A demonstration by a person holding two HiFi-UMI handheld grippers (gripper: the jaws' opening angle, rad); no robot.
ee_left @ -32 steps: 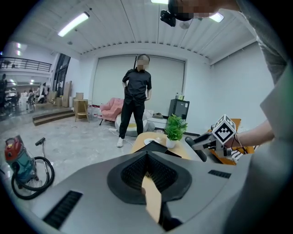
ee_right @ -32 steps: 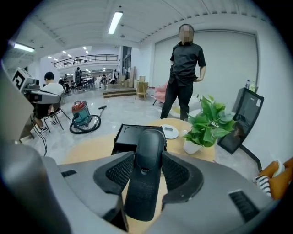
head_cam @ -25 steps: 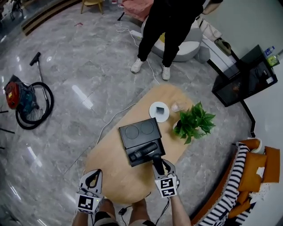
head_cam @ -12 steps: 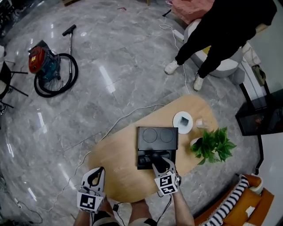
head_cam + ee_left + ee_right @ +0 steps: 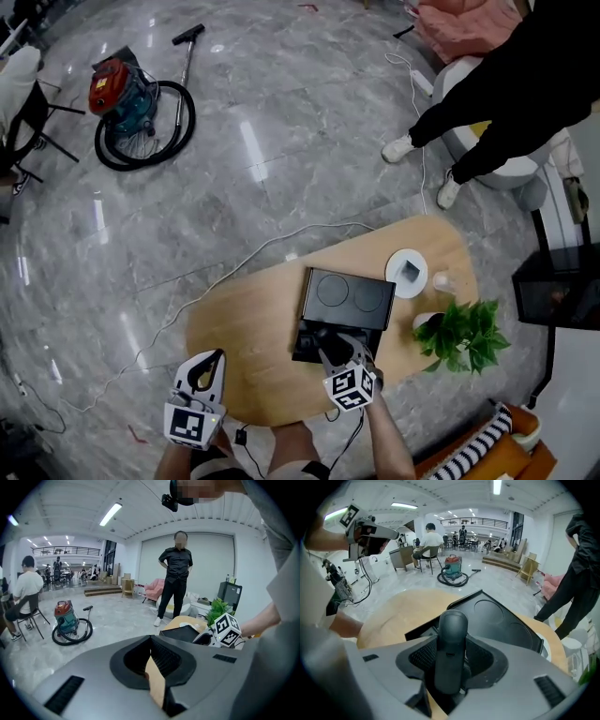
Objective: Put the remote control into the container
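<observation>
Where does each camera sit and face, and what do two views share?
Head view: on the head, facing down at the table; left gripper, right gripper, forearms show.
Left gripper view: on left gripper, facing across the room; shut fingers show.
Right gripper view: on right gripper, facing the container; fingers grip the remote.
Shared: all show the vacuum.

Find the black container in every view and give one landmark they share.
Head view: black container, lower centre, just above the right gripper.
Left gripper view: small, right of centre, beside that gripper's marker cube.
Right gripper view: centre to right, behind the held remote control.
Shared landmark: red vacuum cleaner on the floor.
</observation>
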